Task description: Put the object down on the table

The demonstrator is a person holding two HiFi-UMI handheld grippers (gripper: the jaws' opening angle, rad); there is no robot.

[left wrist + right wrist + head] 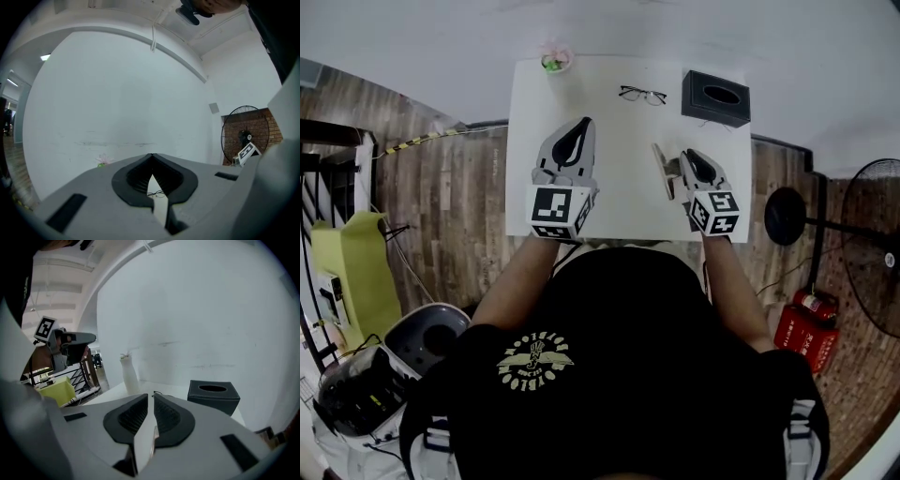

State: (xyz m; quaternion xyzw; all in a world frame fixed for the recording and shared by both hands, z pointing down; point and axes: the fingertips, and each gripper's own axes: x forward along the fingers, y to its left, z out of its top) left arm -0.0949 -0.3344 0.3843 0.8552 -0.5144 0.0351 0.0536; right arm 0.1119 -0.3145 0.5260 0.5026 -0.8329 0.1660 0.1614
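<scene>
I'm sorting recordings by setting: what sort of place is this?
Probably an indoor workspace or studio rather than a home. A small white table stands against a bare white wall on a wood-plank floor, with a standing fan and a fire extinguisher nearby.

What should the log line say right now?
left claw shut, empty | right claw barely open, empty | glasses on table

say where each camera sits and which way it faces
Head view: on the person's head, looking down at the table; shows torso, forearms, left hand-held gripper, right hand-held gripper.
Left gripper view: rides the left one, facing the wall; shows its jaws.
Right gripper view: likewise on the right one, facing tissue box and vase.
Shared: tissue box, head and right views.
</scene>
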